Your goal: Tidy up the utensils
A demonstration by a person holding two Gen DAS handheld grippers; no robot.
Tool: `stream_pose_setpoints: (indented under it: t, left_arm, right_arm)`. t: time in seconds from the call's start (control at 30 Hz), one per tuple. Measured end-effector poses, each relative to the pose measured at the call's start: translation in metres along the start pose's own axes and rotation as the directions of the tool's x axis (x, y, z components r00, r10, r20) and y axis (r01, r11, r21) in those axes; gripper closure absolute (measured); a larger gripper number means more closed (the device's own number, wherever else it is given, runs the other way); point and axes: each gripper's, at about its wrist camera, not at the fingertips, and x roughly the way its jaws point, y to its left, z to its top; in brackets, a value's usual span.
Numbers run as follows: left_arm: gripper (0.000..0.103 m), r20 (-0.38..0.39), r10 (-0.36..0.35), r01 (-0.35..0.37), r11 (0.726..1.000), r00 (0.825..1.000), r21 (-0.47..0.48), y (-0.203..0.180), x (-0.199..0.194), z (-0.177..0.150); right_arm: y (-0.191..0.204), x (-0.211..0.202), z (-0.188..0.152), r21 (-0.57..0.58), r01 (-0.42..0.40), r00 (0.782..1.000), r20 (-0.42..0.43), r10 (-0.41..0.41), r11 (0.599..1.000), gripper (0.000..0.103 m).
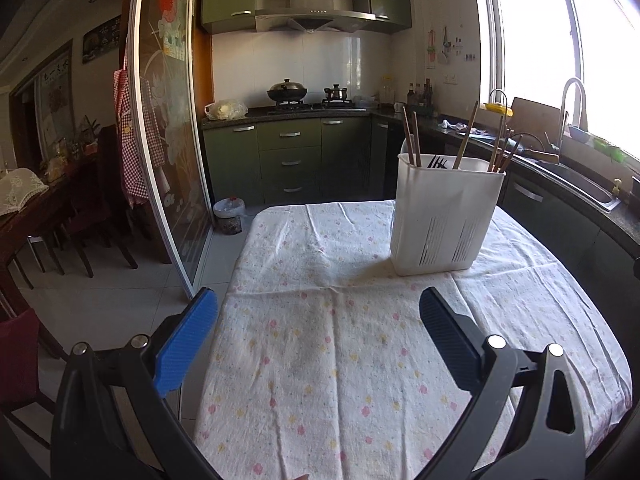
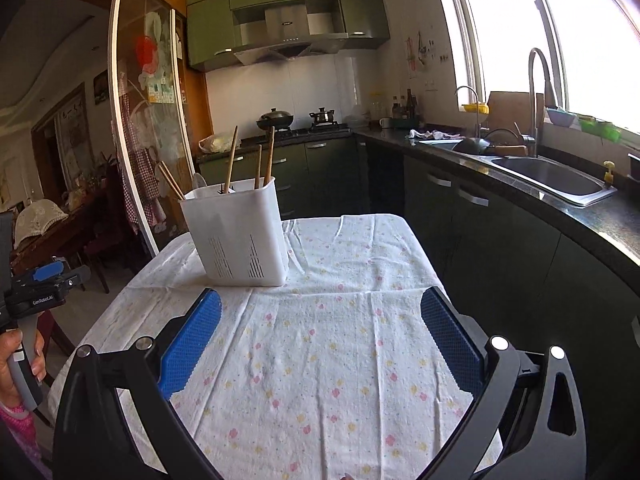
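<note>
A white plastic utensil holder (image 1: 444,212) stands upright on the flowered tablecloth (image 1: 320,340), far right in the left wrist view. Wooden chopsticks (image 1: 412,136), a long wooden handle (image 1: 466,136) and dark fork tips (image 1: 437,163) stick out of it. My left gripper (image 1: 320,308) hovers over the cloth, open and empty, short of the holder. In the right wrist view the holder (image 2: 236,232) stands left of centre with wooden handles (image 2: 232,160) rising from it. My right gripper (image 2: 322,308) is open and empty, just in front of it.
A kitchen counter with a sink (image 2: 548,176) and tap (image 2: 536,92) runs along the right. The stove with a wok (image 1: 287,92) is at the back. A glass sliding door (image 1: 168,120) and dining chairs (image 1: 100,208) stand left. A hand (image 2: 16,360) holds the left gripper's handle.
</note>
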Motion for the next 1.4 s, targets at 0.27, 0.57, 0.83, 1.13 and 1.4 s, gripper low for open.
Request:
stream_pose_setpoints:
  t: [0.27,0.57,0.83,1.13,1.4]
  left_arm:
    - [0.007,0.009,-0.025,0.025,1.0,1.0,0.011,-0.002,-0.037,-0.007]
    - [0.007,0.056,-0.033,0.032,0.999,0.998,0.02,-0.005,-0.069,-0.006]
    - [0.007,0.073,-0.03,0.029,1.0,0.997,0.012,-0.001,-0.085,-0.006]
    - [0.007,0.08,-0.03,0.029,0.999,0.996,0.018,-0.001,-0.089,-0.006]
    - [0.007,0.081,-0.031,0.029,0.999,0.996,0.019,-0.003,-0.092,-0.006]
  right_arm:
    - [0.022,-0.054,-0.002,-0.046,-0.059,0.996,0.057,0.062,0.997,0.004]
    - [0.027,-0.102,-0.003,-0.079,-0.046,0.994,0.099,0.054,0.996,0.004]
    - [0.026,-0.128,-0.003,-0.088,-0.036,0.991,0.127,0.047,0.995,0.004]
    - [0.023,-0.132,-0.001,-0.081,-0.029,0.991,0.131,0.04,0.996,0.004]
    - [0.02,-0.129,0.0,-0.077,-0.036,0.99,0.13,0.046,0.996,0.004]
